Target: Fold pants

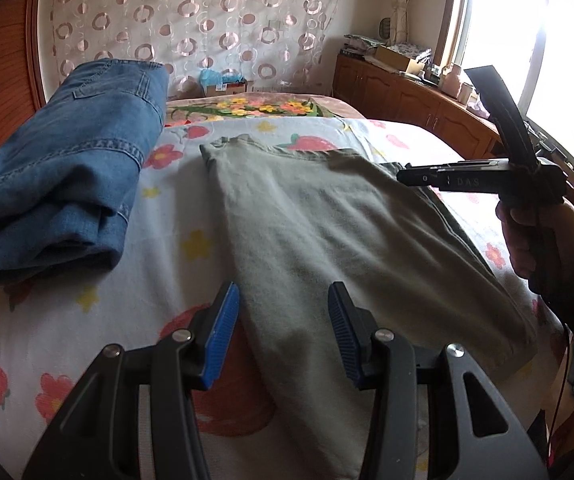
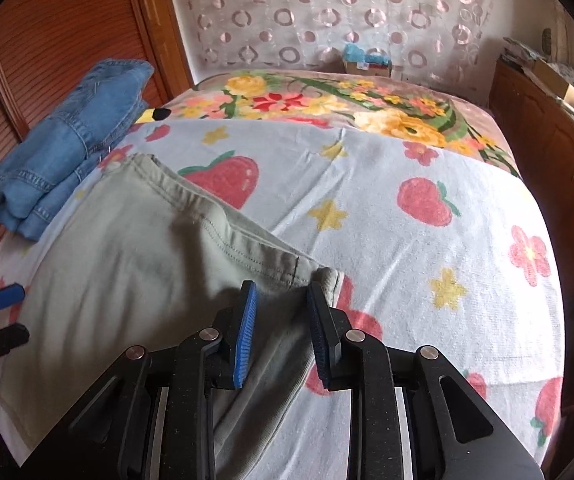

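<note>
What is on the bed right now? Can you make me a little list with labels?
surface: bed sheet with strawberries and flowers
green pants: lying flat in the middle
blue jeans: folded, off to the left of the green pants, not touching them
left gripper: open, above the near end of the green pants
right gripper: open, above the corner by the waistband

The strawberry-print blanket (image 2: 387,184) lay bare and open to the right of the green pants (image 2: 135,264) and out toward the far end of the bed. On the left, a stack of folded jeans (image 1: 67,168) sat near the pants, leaving only a narrow strip of blanket between them.
</note>
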